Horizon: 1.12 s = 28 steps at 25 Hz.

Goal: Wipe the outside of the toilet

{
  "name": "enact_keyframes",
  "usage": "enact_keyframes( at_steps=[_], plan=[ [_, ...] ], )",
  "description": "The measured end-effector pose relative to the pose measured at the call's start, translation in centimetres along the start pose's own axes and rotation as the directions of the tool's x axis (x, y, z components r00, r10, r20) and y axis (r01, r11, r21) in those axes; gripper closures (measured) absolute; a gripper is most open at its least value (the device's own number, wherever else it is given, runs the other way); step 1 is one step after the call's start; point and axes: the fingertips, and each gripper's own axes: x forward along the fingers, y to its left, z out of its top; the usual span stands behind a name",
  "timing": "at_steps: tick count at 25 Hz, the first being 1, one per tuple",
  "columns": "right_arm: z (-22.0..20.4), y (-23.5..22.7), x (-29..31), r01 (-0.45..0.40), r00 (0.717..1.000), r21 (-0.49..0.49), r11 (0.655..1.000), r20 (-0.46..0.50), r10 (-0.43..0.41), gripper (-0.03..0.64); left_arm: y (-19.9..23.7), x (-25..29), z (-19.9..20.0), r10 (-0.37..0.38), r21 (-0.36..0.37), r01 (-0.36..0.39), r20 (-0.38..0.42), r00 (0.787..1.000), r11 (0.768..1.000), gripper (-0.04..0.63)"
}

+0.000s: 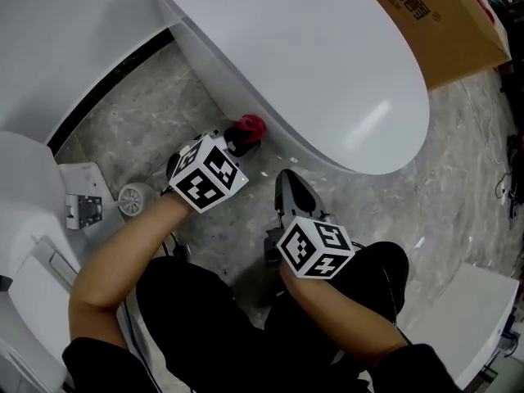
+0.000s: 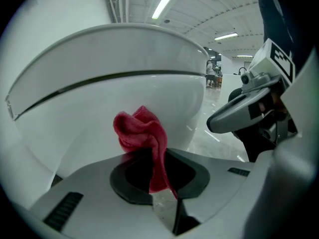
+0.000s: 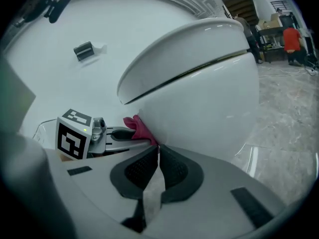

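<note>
Smooth, glossy white toilet [image 1: 327, 64], ceramic-looking; red cloth [image 2: 142, 133] against it soft, napped; floor [image 1: 147, 129] beneath it polished veined grey stone; box [image 1: 458, 23] behind it matt cardboard.

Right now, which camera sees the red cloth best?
The left gripper view: the red cloth is big and close there, pinched in the left gripper against the toilet. The head view shows just a small bit, and the right gripper view a little piece from the side.

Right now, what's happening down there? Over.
Left gripper shut on cloth. Cloth against toilet side. Right gripper shut, empty. Nothing blocking.
</note>
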Motion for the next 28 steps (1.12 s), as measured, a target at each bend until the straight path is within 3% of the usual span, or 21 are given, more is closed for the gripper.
enact_keyframes(
  at_steps=[8, 14, 19, 23, 24, 26, 28],
  plan=[
    [-0.2, -1.8, -1.9, 0.044, 0.999, -0.030, 0.999, 0.013, -0.043, 0.578, -4.3, 1.3, 1.1, -0.131, 0.070, 0.131, -0.005, 0.991, 0.989, 0.526],
    [1.9, -2.5, -3.5, 0.059, 0.997, -0.034, 0.998, 0.058, -0.057, 0.578, -8.4, 2.5, 2.6, -0.249, 0.172, 0.248, -0.011, 0.968, 0.953, 0.526],
    [4.1, -1.7, -5.7, 0.039, 0.996, -0.057, 0.998, 0.086, -0.034, 0.578, -12.6, 1.8, 3.3, -0.392, 0.314, 0.371, 0.005, 0.920, 0.874, 0.526],
    [4.7, -0.7, -5.9, 0.020, 0.996, -0.110, 0.994, 0.092, -0.010, 0.578, -10.6, 0.4, 2.0, -0.499, 0.191, 0.470, 0.149, 0.854, 0.862, 0.526],
    [4.6, -0.6, -5.9, 0.018, 0.996, -0.121, 0.993, 0.089, -0.007, 0.578, -9.4, -0.1, 1.1, -0.501, 0.179, 0.474, 0.165, 0.850, 0.862, 0.526],
    [3.9, 0.0, -5.4, 0.008, 0.997, -0.134, 0.991, 0.075, 0.002, 0.578, -5.9, -1.3, -1.2, -0.462, 0.166, 0.438, 0.163, 0.872, 0.884, 0.526],
    [3.0, 1.0, -4.5, -0.016, 0.998, -0.149, 0.989, 0.051, 0.024, 0.578, -1.1, -2.7, -3.5, -0.366, 0.100, 0.354, 0.176, 0.914, 0.930, 0.526]
  ],
)
